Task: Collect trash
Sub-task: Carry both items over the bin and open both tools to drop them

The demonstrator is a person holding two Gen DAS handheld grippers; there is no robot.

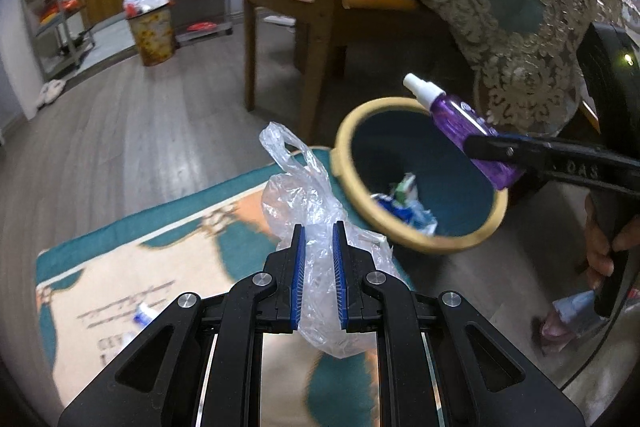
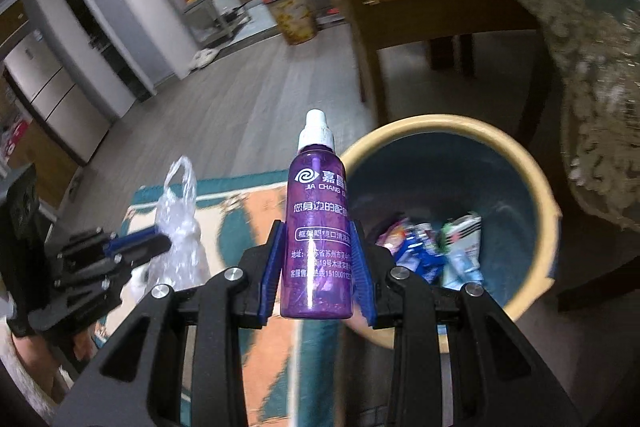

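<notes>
- Already the left tongs pinch a crumpled clear plastic bag, limp and slippery, at frame centre.
- Right tongs clamp a rigid purple plastic spray bottle mid-body, beside the cream-rimmed teal bin at lower right.

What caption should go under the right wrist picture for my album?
Right gripper holds a purple spray bottle beside the trash bin.

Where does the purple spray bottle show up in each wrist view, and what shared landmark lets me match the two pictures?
Left wrist: the purple spray bottle sits right of centre, tilted, clamped in the right claw over the bin's far rim.
Right wrist: the bottle stands upright at centre, between the claw's blue pads.
Shared landmark: the cream-rimmed teal trash bin, holding wrappers in both views.
</notes>
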